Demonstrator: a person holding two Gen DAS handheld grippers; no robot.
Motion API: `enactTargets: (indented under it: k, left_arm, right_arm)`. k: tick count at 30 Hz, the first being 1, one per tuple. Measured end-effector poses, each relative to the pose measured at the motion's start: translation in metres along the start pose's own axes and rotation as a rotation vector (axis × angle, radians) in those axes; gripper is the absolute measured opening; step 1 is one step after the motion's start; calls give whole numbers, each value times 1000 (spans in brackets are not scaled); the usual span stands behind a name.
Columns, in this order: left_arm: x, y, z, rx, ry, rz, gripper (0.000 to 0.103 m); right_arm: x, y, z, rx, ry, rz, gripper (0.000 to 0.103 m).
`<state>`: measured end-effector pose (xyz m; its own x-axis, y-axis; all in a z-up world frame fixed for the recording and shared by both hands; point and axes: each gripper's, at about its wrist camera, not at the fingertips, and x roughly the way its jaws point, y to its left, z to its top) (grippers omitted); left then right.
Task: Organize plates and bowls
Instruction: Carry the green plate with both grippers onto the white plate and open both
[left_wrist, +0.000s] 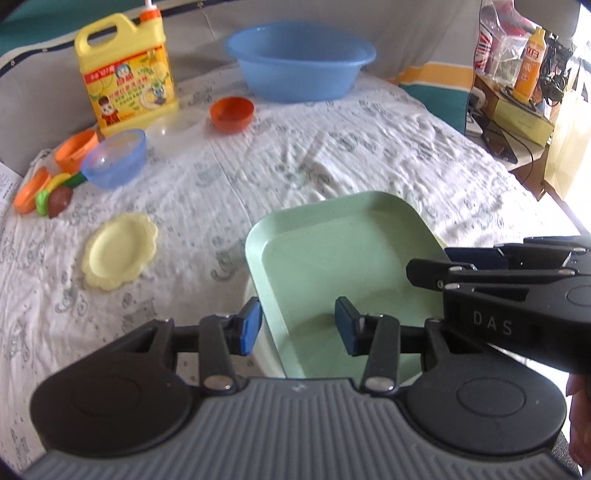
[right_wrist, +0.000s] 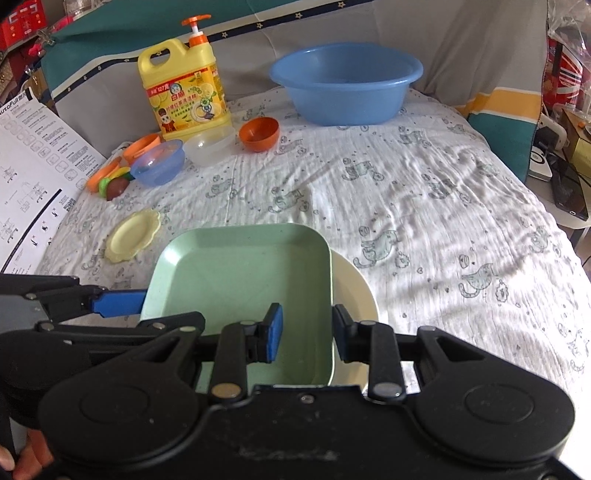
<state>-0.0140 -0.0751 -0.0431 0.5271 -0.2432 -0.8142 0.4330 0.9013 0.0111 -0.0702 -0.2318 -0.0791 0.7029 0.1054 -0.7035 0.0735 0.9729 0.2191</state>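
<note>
Yellow plate (right_wrist: 133, 235) nr green plate (right_wrist: 240, 273)

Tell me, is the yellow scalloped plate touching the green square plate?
Apart. The left wrist view shows a strip of patterned cloth between the yellow plate and the green plate.

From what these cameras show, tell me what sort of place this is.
Probably a lived-in room at home, not a kitchen: the dishes sit on a cat-print cloth over a soft surface, with a cushioned backrest behind and cluttered shelves alongside.
</note>
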Motion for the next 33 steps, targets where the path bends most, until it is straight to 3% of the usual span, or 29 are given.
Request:
enactTargets:
  k: [11, 13, 14, 15, 16, 17, 18, 21, 33]
  left_arm:
    - [16, -2, -2, -6, 54, -18, 44]
    - [17, -2, -2, -7, 60, -23, 48]
    - [17, -2, -2, -9, 63, -27, 50]
    - [16, -2, -1, -9, 61, -26, 57]
    - [15, -2, -1, -10, 55, -23, 69]
    - [13, -1, -1, -12, 46, -19, 75]
    - [10, 0, 0, -15, 33, -15, 86]
    - [-1, 5, 3, -27, -10, -4, 102]
    - [-5, 36, 2, -134, -15, 7, 103]
  right_arm:
    - [11, -5, -4, 9, 30, -6, 31]
    - [12, -7, -4, 16, 30, -6, 32]
    - [12, -8, -4, 21, 29, -1, 40]
    - [11, -8, -3, 30, 23, 0, 59]
    - [10, -9, -2, 39, 14, -1, 70]
    - [8, -10, -1, 46, 1, -1, 87]
    - [5, -10, 0, 50, -15, -2, 94]
    - [-2, -11, 5, 52, -47, -13, 102]
    - [-1, -18, 10, 117, -34, -48, 103]
